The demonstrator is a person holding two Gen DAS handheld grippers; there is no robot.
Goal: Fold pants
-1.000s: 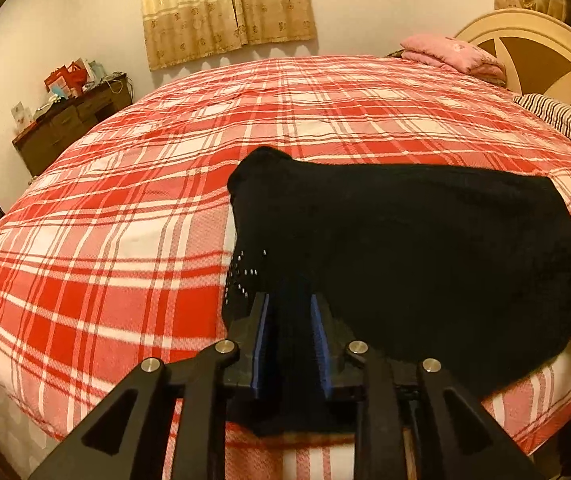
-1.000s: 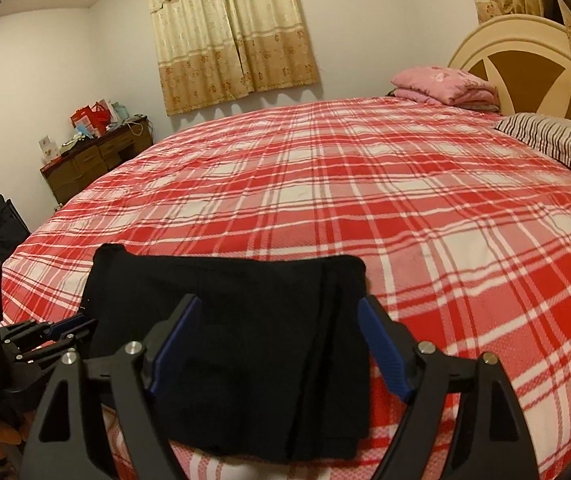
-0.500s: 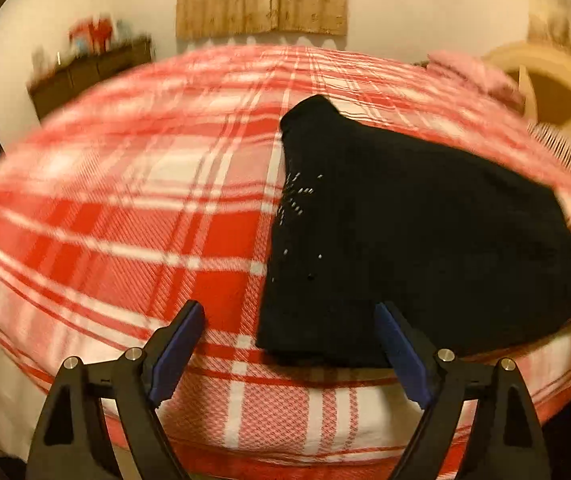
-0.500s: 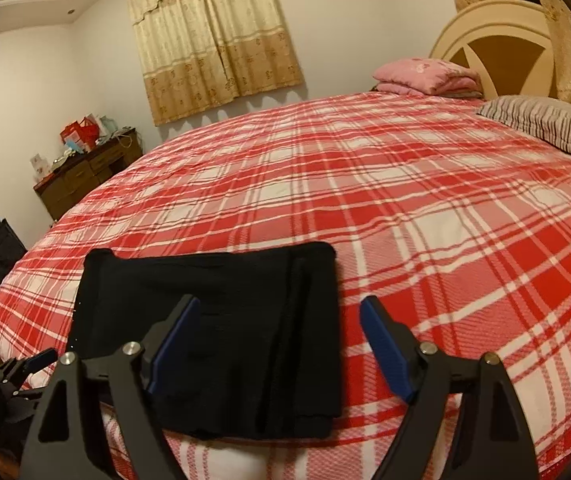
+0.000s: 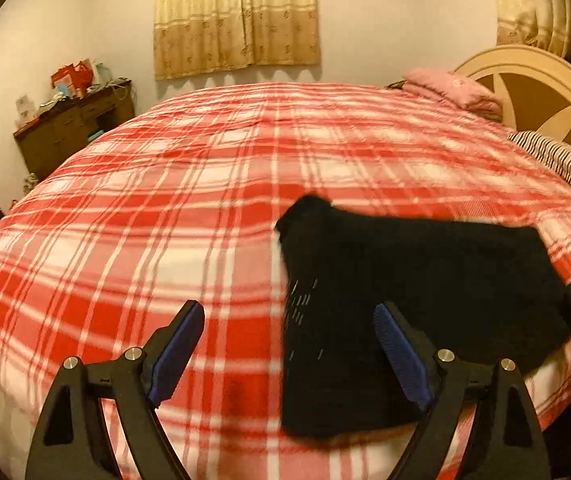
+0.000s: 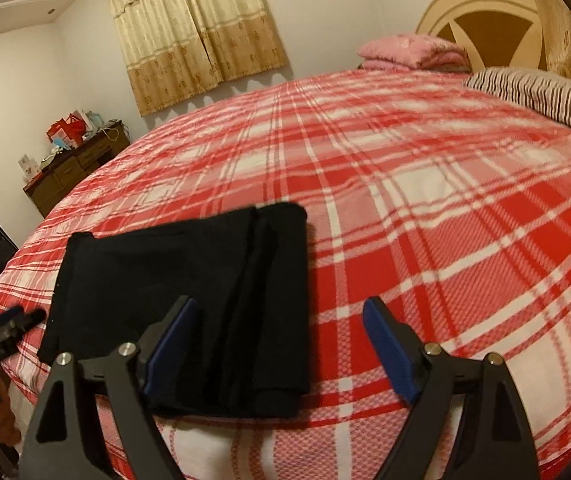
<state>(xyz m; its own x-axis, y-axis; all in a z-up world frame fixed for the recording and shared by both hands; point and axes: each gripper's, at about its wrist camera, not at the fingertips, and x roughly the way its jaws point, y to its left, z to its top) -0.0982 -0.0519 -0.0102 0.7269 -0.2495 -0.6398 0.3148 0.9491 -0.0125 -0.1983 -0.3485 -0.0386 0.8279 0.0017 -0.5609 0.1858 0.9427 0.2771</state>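
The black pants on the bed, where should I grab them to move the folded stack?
Probably the near edge of the black pants, coming in low from the bed's front edge: the stacked layers end there by the plaid bedspread's rim, so one gripper pinch catches all.

Both wrist views low at the bed's [image 5: 165, 208] near edge, facing headboard [image 6: 485, 32], sharing folded pants [image 6: 189, 280]

Bedspread [image 6: 425, 208]: red/white plaid. Pants [image 6: 189, 280] on it: plain black, few white flecks nr one edge. Pillow [image 6: 541, 96] at bedspread's far side: dk/white stripes; folded blanket [image 6: 409, 52] beside it pink. Curtains [image 6: 197, 28] beyond: beige w/ gold floral band. Tongs' pads [image 6: 385, 348]: blue, frames black.
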